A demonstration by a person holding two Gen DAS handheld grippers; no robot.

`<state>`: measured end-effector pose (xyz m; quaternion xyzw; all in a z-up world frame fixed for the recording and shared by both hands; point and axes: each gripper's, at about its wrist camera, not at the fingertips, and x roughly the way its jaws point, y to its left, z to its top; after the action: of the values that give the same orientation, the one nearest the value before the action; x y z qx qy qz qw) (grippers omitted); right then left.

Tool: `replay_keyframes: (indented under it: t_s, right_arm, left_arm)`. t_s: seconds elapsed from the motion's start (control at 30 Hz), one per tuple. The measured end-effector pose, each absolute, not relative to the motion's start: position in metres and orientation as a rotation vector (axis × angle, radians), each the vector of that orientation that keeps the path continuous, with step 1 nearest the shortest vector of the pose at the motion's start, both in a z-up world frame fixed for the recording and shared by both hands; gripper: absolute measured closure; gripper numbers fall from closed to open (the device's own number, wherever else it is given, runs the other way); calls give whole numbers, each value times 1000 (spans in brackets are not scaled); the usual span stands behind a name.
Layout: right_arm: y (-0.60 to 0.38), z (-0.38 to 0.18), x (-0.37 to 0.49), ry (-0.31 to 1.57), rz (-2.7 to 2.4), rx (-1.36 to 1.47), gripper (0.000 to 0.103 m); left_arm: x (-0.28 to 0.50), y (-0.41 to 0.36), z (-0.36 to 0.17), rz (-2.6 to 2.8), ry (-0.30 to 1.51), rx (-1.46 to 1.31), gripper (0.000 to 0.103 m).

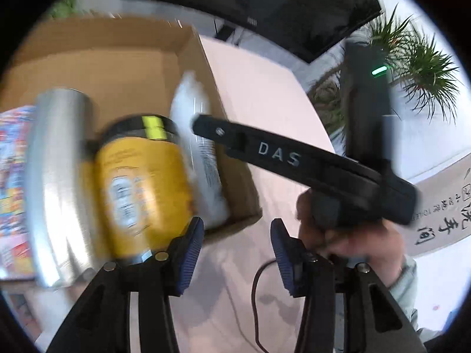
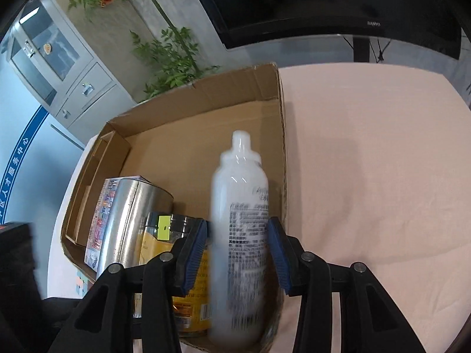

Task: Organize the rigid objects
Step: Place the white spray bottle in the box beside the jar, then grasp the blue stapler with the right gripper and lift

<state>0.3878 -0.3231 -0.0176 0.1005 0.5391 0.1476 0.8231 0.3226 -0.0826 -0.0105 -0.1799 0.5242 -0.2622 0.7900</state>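
Note:
A white bottle [image 2: 240, 206] stands blurred inside the open cardboard box [image 2: 206, 94], at its right wall. My right gripper [image 2: 235, 253] is open around the bottle, with a thin gap at the left pad. Left of the bottle are a yellow jar [image 2: 159, 244] with a black lid, a silver can [image 2: 132, 211] and a colourful carton [image 2: 103, 214]. In the left wrist view the yellow jar [image 1: 141, 182], silver can [image 1: 56, 176] and white bottle [image 1: 206, 170] lie side by side in the box [image 1: 117, 38]. My left gripper [image 1: 237, 256] is open and empty over the pink cloth, just right of the jar.
A pink cloth [image 2: 368, 176] covers the table right of the box. A person's hand [image 1: 362, 238] holds the right gripper, whose finger [image 1: 276, 156] crosses above the box's corner. A dark cable [image 1: 254, 294] lies on the cloth. A black monitor [image 2: 323, 0], plants [image 2: 164, 53] and a cabinet [image 2: 50, 47] stand behind.

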Motion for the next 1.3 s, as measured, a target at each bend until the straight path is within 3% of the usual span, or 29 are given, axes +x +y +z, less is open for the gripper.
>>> replay_keyframes:
  t_s: [0.07,0.1,0.13,0.17,0.2,0.47,0.53,0.67,0.77,0.93,1.07,1.13,1.2,1.3]
  right_arm:
    - [-323,-16,384,1144,298,209,43]
    - [-322,-10,378,1130,299,204,22]
    - [-322,-1,369,1104,288,189,14]
    - [-321,9,358,1066,279,170,8]
    - [-319,20,344,1026,278,145,7]
    - [-264,54,206,876,386,37,3]
    - [-238,45,165,876,483,11,3]
    - [-191,22,97,924,619,2,3]
    - [-152,3,62,946,666,-29,4]
    - [-102,-24,46,952,698,-73,8]
    - [-73,-53,58,1013,701,-95,22]
    - [-62,-66,59,1030,670,-134,36]
    - [-61,-75,60,1055,659,-124,57]
    - [-74,-77,56,1043,670,-81,64]
  left_arm:
    - [301,-60,16,-495,1039,-329,56]
    - [286,-46,34,-457,979,-285,51]
    - [277,-39,47,-428,944,-253,46]
    - [260,-21,64,-373,894,-207,32]
    - [249,-6,77,-322,857,-171,22]
    - [145,89,156,42,734,68,20]
    - [129,100,153,53,743,47,20]
    - [103,119,85,-53,851,-132,19]
    - [82,128,24,-105,929,-293,20]
    - [55,131,-33,-93,936,-402,20]
    - [47,130,-47,-75,917,-413,20]
    - [45,133,-51,-86,911,-432,20]
    - [44,136,-51,-95,895,-449,20]
    - [42,140,-51,-103,875,-474,20]
